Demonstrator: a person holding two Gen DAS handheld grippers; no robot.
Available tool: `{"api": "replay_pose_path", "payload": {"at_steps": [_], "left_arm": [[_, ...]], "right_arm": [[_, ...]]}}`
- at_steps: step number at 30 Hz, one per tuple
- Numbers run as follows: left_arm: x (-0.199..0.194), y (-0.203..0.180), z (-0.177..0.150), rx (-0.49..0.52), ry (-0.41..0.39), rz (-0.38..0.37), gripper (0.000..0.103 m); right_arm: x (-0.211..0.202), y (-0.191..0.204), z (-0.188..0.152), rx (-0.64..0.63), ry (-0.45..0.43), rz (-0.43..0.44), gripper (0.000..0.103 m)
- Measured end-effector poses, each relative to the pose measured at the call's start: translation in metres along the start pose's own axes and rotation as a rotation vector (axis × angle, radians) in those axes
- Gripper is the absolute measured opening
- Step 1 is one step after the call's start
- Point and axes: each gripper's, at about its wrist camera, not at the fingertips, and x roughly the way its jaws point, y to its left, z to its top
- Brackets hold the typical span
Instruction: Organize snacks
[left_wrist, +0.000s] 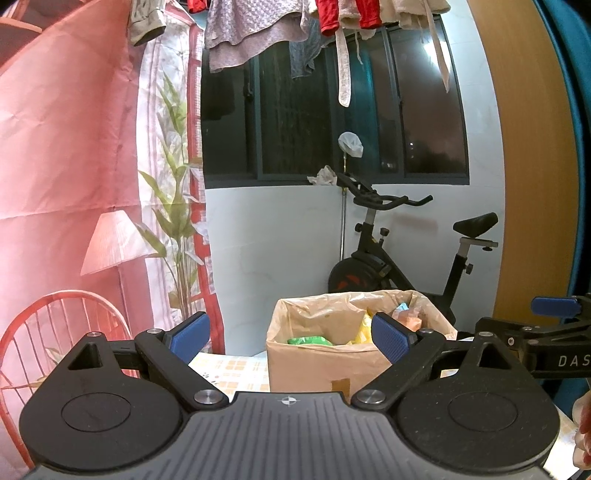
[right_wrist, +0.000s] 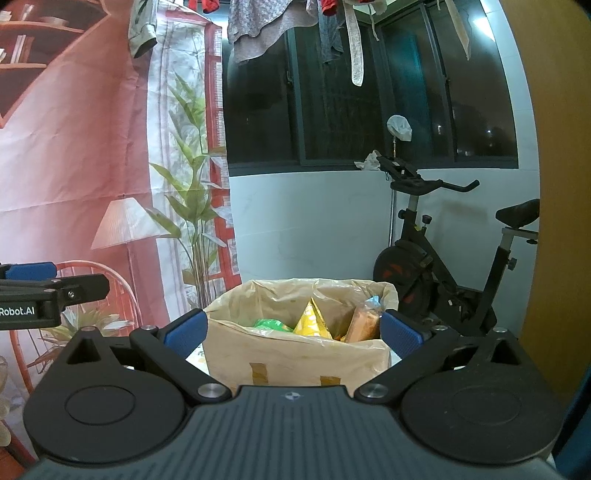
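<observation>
Your left gripper (left_wrist: 291, 341) and right gripper (right_wrist: 291, 332) both gape wide and hold nothing, near the lined box (right_wrist: 295, 354) holding green, yellow and orange snack packets (right_wrist: 312, 323): packing or unpacking, I cannot tell.

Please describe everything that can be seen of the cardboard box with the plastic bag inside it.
The cardboard box is brown, upright and open at the top, with strips of tape on its front. A thin, crinkled plastic bag lines it and folds over the rim. Inside stand snack packets: a green packet, a yellow packet and an orange packet. The box rests on a table with a checked cloth. Nothing grips it; both tongs are open and short of it.
</observation>
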Motion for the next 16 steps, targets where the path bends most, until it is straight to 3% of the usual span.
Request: {"api": "replay_pose_path", "payload": {"at_steps": [16], "left_arm": [[-0.0010,0.0026,-0.0018,0.002,-0.008,-0.001,0.096]], "right_arm": [[-0.0015,-0.0045,-0.0023,0.004,0.006,-0.008,0.102]]}}
